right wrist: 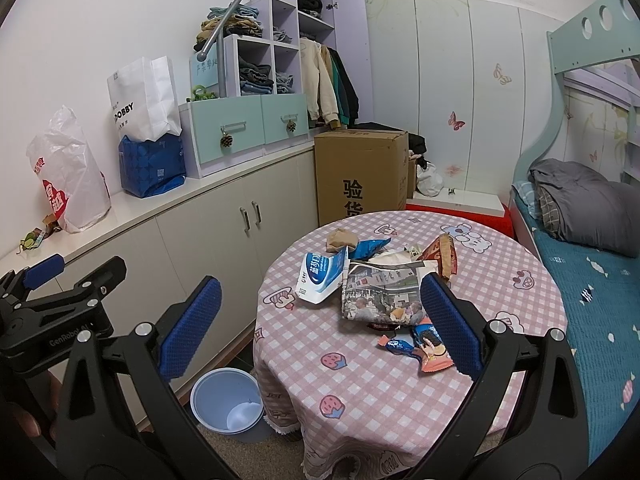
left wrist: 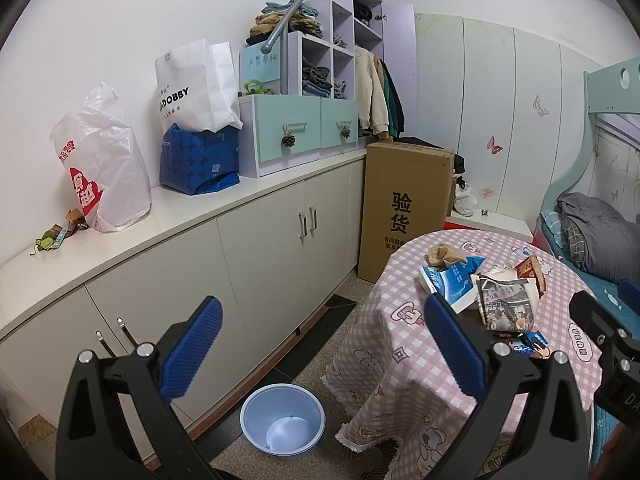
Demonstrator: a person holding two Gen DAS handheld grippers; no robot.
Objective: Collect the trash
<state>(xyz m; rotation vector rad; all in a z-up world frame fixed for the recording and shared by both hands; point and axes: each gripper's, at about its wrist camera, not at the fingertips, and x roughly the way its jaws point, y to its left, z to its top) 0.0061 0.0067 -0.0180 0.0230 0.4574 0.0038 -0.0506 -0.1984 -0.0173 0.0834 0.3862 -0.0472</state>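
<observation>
left gripper (left wrist: 322,354): jaws spread wide, nothing between them, held above the floor between the cabinets and the table, looking down toward the bin
right gripper (right wrist: 320,326): jaws released and wide apart, empty, hanging over the near side of the table
table (right wrist: 360,380): round, covered in a pink checked cloth; all the litter sits on its far half
trash pile: crumpled newspaper (right wrist: 380,296) in the middle, a white and blue pouch (right wrist: 320,276) touching its left edge, a tan wad (right wrist: 340,240) and a blue wrapper (right wrist: 370,248) behind, a red-brown packet (right wrist: 444,254) to the right, small snack wrappers (right wrist: 420,344) just in front of the newspaper
bin (right wrist: 226,400): pale blue, on the floor just beside the table's left edge, under the cloth's fringe; looks empty in both views
done so far: nothing, as far as can be judged; no item is in the bin and neither gripper carries anything
left to do: every piece on the table needs lifting and dropping into the bin
counter scraps (left wrist: 60,232): a few small wrappers beside a white plastic bag (left wrist: 104,164); whether these count as trash cannot be told
likely first pick: the snack wrappers, nearest the right gripper
</observation>
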